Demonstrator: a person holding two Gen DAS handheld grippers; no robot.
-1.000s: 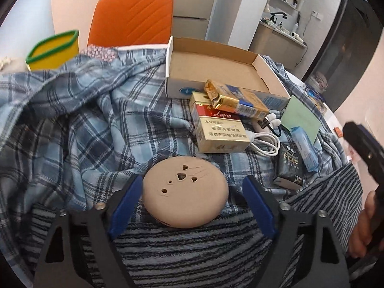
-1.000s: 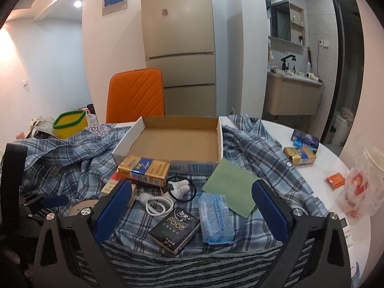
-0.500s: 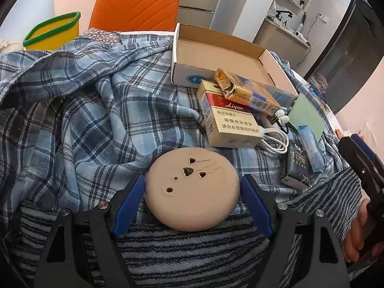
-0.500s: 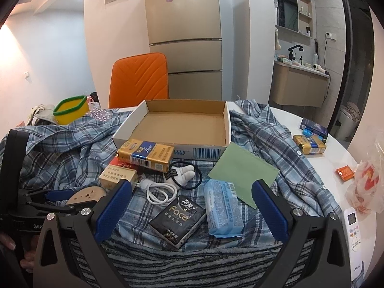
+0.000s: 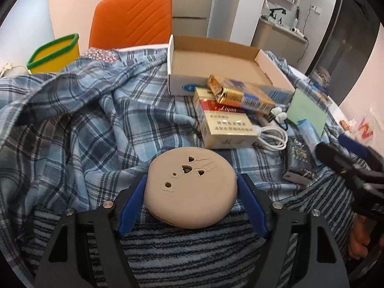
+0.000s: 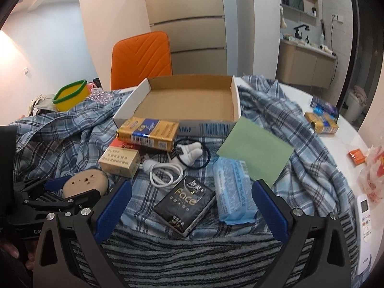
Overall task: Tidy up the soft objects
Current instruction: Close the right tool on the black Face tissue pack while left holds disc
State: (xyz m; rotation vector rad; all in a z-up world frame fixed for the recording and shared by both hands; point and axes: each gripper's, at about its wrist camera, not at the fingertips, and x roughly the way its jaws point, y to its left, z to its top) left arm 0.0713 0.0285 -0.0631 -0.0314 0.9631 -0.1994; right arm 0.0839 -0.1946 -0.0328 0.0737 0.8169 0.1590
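Spreading beyond both pairs of fingers, a blue plaid shirt [image 6: 72,144] is covering most of the table, with a striped grey towel [image 6: 192,259] lying directly beneath the fingertips. Farther ahead of the right gripper [image 6: 192,206], an open cardboard box [image 6: 187,100] is sitting on the shirt, its inside bare. A green sheet [image 6: 256,153] is lying just beyond the right finger, overlapping a light blue tissue pack [image 6: 232,192] that is resting between the fingers, beside a black tissue pack [image 6: 187,204]. The right jaws are standing wide and released, pressing on nothing. Ahead of them a white cable [image 6: 163,175], a gold carton [image 6: 148,132] and a pale cigarette box [image 6: 120,160] are lying clustered together.

The left gripper [image 5: 192,192] has just been closing its jaws, and its blue pads [image 5: 133,199] are now touching both sides of a round tan cushion [image 5: 192,187], grasping it where shirt and towel meet. Beyond its fingertips the cigarette box is sitting close, the cardboard box farther on.
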